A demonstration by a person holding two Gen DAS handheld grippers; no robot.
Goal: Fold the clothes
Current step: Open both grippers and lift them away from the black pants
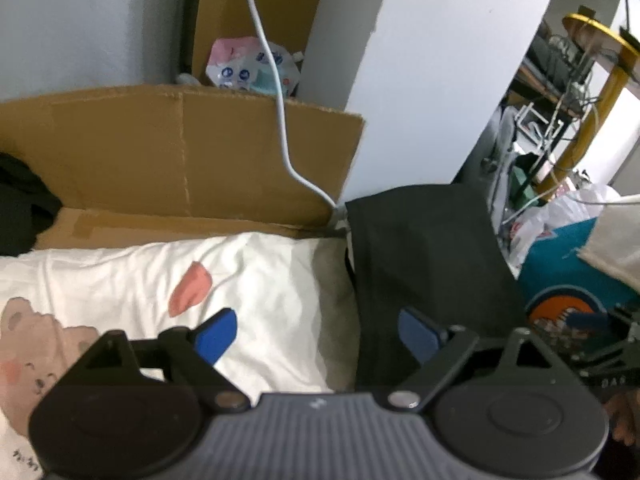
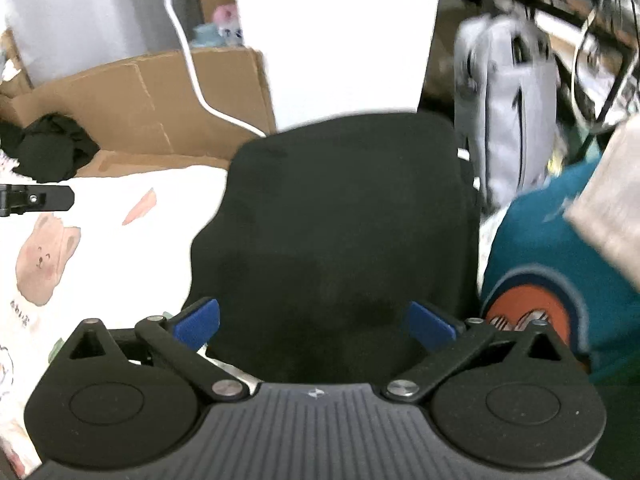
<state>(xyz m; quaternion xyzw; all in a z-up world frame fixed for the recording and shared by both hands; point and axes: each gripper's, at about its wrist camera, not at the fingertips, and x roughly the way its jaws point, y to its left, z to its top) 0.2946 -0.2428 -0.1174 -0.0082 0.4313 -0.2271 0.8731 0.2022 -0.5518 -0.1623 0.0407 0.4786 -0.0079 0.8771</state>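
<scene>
Left fingers: the left gripper (image 1: 316, 336) stands spread wide with nothing between its blue pads (image 1: 216, 334); it has let go and grips no cloth.
Right fingers: the right gripper (image 2: 316, 320) is likewise released, its pads (image 2: 198, 320) well apart and bare, hovering above the cloth, not on it.
Black garment: the folded black garment (image 2: 340, 220) lies flat as a compact block directly ahead of the right fingers and under the left gripper's right-hand finger; its edges look squared, so I judge this fold finished and set down on purpose.
Resting surface: a white sheet with bear print (image 1: 120, 280) carries the garment; it shows under the left gripper's left-hand finger and to the left of the right fingers.
Next clothes: a crumpled dark garment (image 2: 52, 152) sits far ahead and left of the right fingers, near the cardboard box (image 1: 180, 148); a teal garment with an orange emblem (image 2: 540, 280) lies just right of the right fingers, beside the black block.
Cable: a white cable (image 1: 280, 100) hangs down ahead of both grippers, ending behind the black garment's far edge.
Stage: likely between items, both hands free to fetch another piece.
</scene>
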